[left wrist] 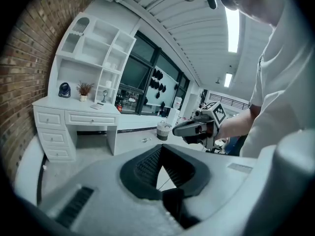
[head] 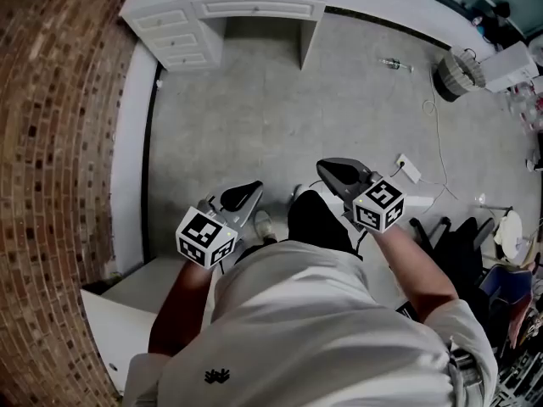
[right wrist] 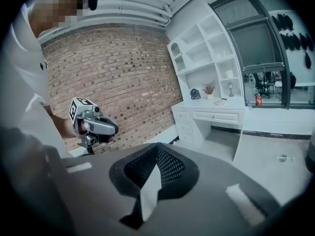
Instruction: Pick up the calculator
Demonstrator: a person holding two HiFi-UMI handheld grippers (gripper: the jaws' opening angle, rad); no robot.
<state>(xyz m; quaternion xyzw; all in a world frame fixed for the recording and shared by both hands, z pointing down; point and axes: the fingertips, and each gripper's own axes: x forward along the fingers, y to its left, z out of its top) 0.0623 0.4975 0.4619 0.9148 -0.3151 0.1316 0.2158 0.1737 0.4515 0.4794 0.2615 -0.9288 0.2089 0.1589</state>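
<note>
Left tool (head: 251, 190) and right tool (head: 329, 168) both closed, empty.
Probable calculator (right wrist: 220, 102) lies on the desk (head: 254, 8), well ahead, top of head view.

The calculator (left wrist: 97, 105) is a small, flat, pale slab lying flat on the top of the white desk (left wrist: 59, 103), at ten o'clock in the left gripper view and two o'clock in the right gripper view; its keys are too small to make out

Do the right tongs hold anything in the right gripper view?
No, the right tongs are shut tip to tip, with nothing between them.
</note>
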